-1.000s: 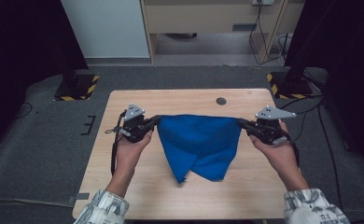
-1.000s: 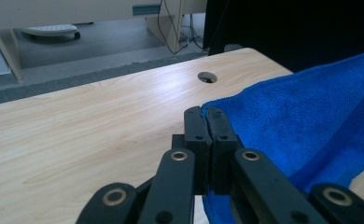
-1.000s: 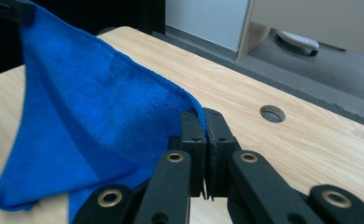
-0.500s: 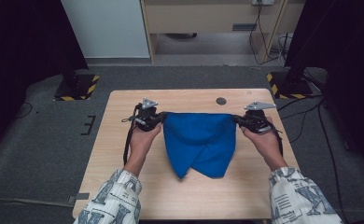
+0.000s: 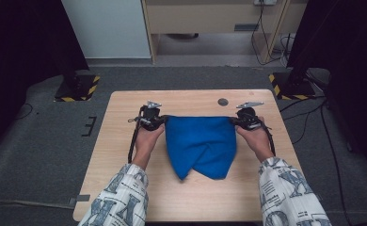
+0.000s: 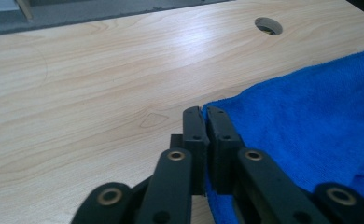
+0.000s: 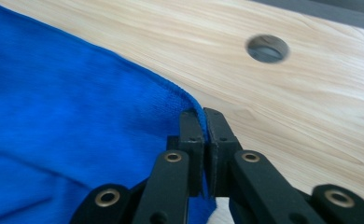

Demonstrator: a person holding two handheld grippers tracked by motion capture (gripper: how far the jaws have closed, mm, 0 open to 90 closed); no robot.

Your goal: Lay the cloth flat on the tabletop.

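Note:
A blue cloth (image 5: 200, 146) hangs stretched between the two grippers over the middle of the wooden table (image 5: 125, 141), its lower end tapering toward the person. My left gripper (image 5: 162, 120) is shut on the cloth's left top corner (image 6: 213, 105). Its jaws are pressed together with blue fabric between them in the left gripper view (image 6: 204, 122). My right gripper (image 5: 233, 121) is shut on the right top corner (image 7: 192, 100), and the right gripper view (image 7: 202, 122) has the cloth's hem running into the closed jaws.
A round cable hole (image 5: 223, 101) sits in the tabletop just beyond the cloth, also seen as the hole (image 6: 268, 25) and the hole (image 7: 267, 49). Dark stands with striped bases (image 5: 75, 89) flank the table on the grey floor. Patterned sleeves (image 5: 120, 197) enter from the bottom.
Both grippers have moved away from the person toward the table's far side, carrying the cloth, which stays stretched between them. Both stay shut on its corners.

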